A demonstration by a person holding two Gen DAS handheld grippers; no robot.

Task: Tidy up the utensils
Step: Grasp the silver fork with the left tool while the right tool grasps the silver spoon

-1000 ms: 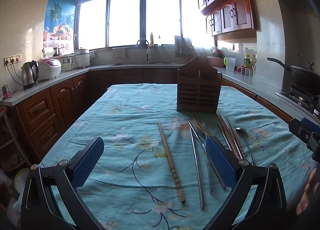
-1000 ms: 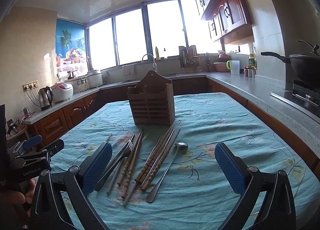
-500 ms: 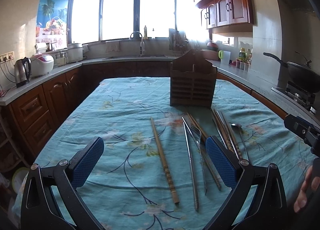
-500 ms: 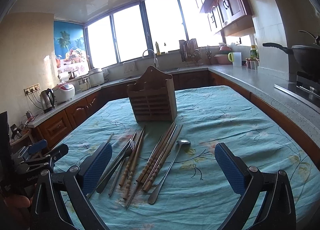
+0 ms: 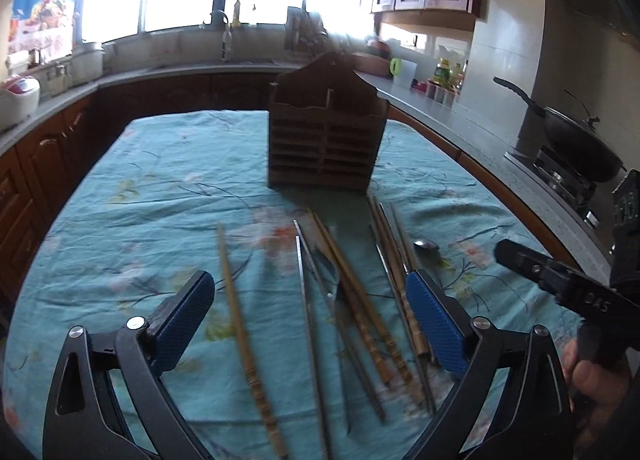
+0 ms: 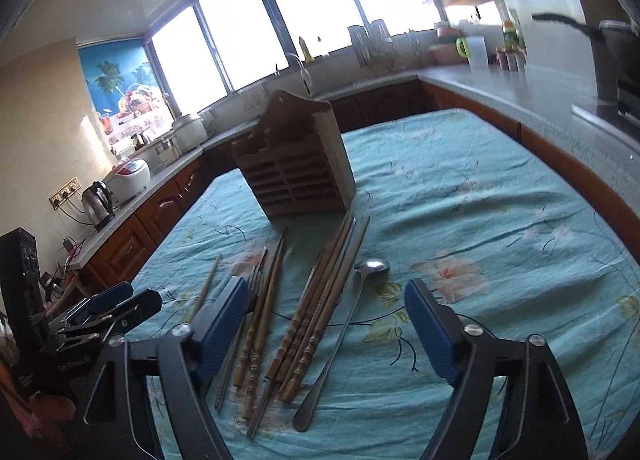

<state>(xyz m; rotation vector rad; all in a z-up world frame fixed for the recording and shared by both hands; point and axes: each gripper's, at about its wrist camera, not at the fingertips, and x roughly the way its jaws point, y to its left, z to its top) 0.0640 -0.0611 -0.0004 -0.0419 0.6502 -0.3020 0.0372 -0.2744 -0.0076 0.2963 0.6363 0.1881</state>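
A brown wooden utensil holder (image 5: 328,127) stands upright mid-table; it also shows in the right wrist view (image 6: 296,163). In front of it lie loose utensils: a single wooden chopstick (image 5: 244,336), metal chopsticks (image 5: 308,324), a fork (image 6: 256,284), bundles of wooden chopsticks (image 6: 316,324) and a long metal spoon (image 6: 344,332). My left gripper (image 5: 310,324) is open and empty, low over the chopsticks. My right gripper (image 6: 326,324) is open and empty, straddling the wooden chopsticks and spoon.
The table carries a teal flowered cloth (image 5: 160,195). Counters ring the room: a kettle (image 6: 98,203) and rice cooker (image 6: 128,179) on the left, a wok on the stove (image 5: 576,139) on the right. The right gripper's body (image 5: 568,284) shows in the left wrist view.
Both grippers have moved forward and dipped down toward the utensils. The right wrist view has tilted. Both stay open.
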